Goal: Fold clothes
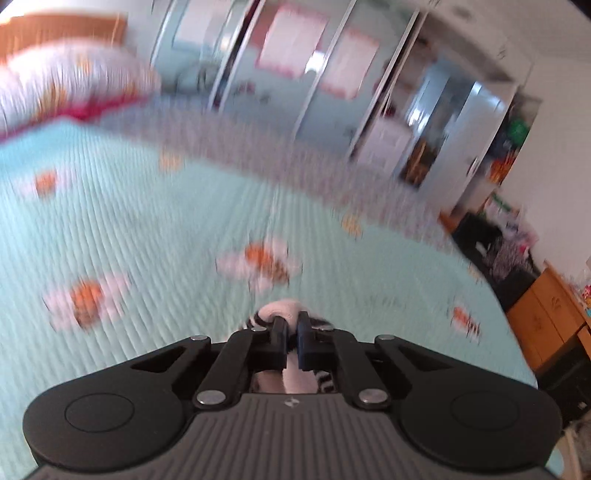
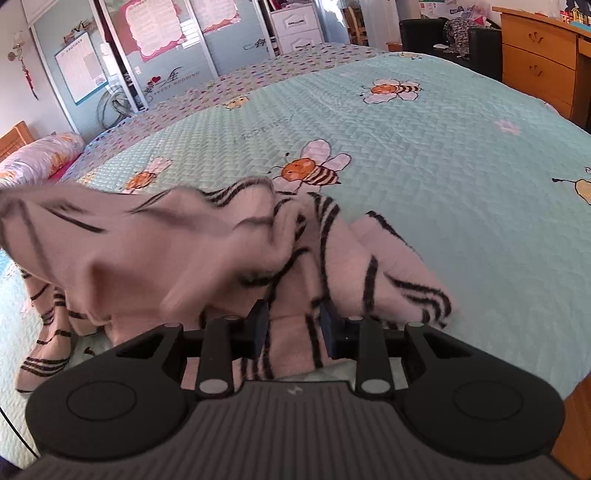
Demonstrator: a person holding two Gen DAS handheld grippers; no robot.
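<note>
A pink fuzzy garment with black stripes [image 2: 155, 243] lies bunched on the mint quilted bedspread [image 2: 443, 192]. My right gripper [image 2: 293, 328] has its fingers either side of a thick fold of that garment and is shut on it. A lifted part of the cloth stretches off to the left, blurred. In the left wrist view my left gripper [image 1: 291, 328] is shut on a small bunch of the same striped cloth [image 1: 280, 310], held above the bedspread [image 1: 147, 221]. That view is heavily blurred.
A pillow [image 2: 40, 155] lies at the bed's far left. Mirrored wardrobe doors [image 2: 147, 44] stand beyond the bed. A wooden dresser [image 2: 535, 51] and a dark chair [image 2: 424, 33] sit at the right side. The bed edge [image 1: 509, 321] drops off to the right.
</note>
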